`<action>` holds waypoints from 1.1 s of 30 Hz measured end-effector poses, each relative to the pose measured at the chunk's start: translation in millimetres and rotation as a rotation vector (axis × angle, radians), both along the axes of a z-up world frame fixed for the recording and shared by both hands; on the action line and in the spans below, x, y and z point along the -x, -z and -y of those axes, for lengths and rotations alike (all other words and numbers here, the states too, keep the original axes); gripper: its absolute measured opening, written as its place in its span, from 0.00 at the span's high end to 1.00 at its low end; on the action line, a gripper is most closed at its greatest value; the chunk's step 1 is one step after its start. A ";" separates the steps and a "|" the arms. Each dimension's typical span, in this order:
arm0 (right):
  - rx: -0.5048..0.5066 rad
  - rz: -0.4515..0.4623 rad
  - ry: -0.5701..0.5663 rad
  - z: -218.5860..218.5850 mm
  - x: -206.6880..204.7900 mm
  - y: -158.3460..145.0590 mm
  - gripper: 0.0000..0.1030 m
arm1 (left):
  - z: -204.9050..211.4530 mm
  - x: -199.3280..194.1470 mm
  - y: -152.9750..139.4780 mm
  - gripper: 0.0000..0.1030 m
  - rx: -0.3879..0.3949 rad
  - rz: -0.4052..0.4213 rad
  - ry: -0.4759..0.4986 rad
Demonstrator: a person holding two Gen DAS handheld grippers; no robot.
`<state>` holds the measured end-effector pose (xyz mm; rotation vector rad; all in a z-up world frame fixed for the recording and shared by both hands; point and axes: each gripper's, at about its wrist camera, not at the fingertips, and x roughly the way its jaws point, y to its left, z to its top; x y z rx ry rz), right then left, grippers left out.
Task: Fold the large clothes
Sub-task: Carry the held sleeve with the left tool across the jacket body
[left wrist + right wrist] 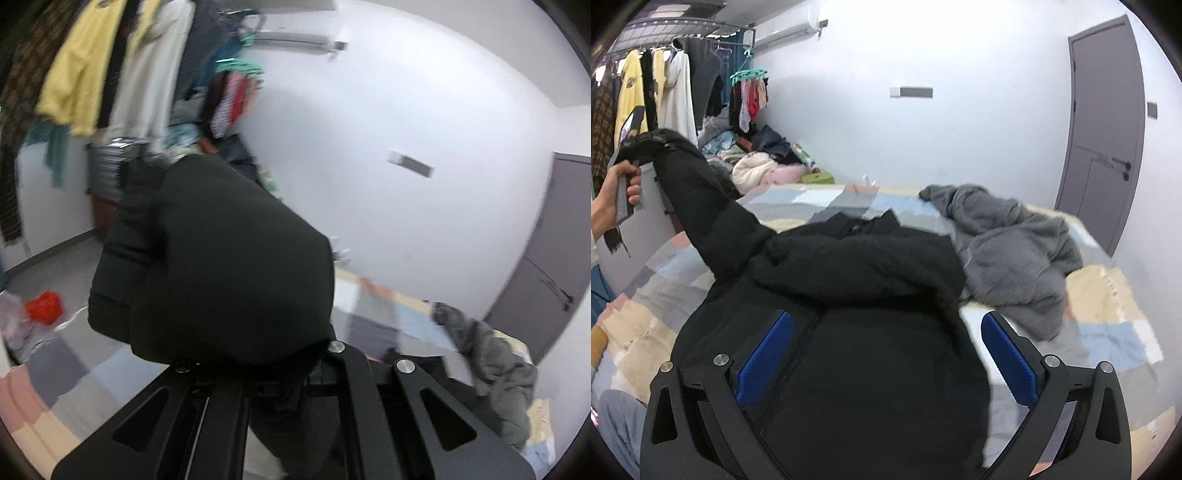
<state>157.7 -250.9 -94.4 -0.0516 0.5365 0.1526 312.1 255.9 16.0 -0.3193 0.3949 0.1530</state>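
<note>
A large black padded jacket (849, 325) lies on the patchwork bed (1108, 339), its body spread under my right gripper (886, 365). That gripper is open, its blue pads (764, 362) apart above the jacket front. My left gripper (295, 365) is shut on the jacket's sleeve (221, 266) and holds it lifted off the bed. In the right wrist view the same sleeve (701, 206) rises up to the left gripper (628, 184), held in a hand at the far left.
A grey fleece garment (1015, 251) lies crumpled on the bed to the right of the jacket. A clothes rack (665, 92) with hanging garments stands at the back left, beside a pile of clothes (757, 162). A grey door (1108, 129) is on the right.
</note>
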 end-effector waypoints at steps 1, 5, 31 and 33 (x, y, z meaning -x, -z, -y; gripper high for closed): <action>-0.002 0.007 0.002 3.2 -0.4 -4.7 0.00 | 14.0 -2.3 -4.4 0.95 0.005 0.009 0.032; -0.024 0.019 0.013 12.3 -4.3 -17.1 0.00 | 63.4 -9.7 -10.3 0.95 0.005 0.015 0.134; -0.142 -0.059 0.099 86.9 -49.8 17.7 0.00 | 312.8 -66.8 148.2 0.95 0.073 -0.222 0.545; -0.149 -0.068 0.106 91.7 -52.8 22.7 0.00 | 317.5 -73.5 163.7 0.95 0.092 -0.269 0.536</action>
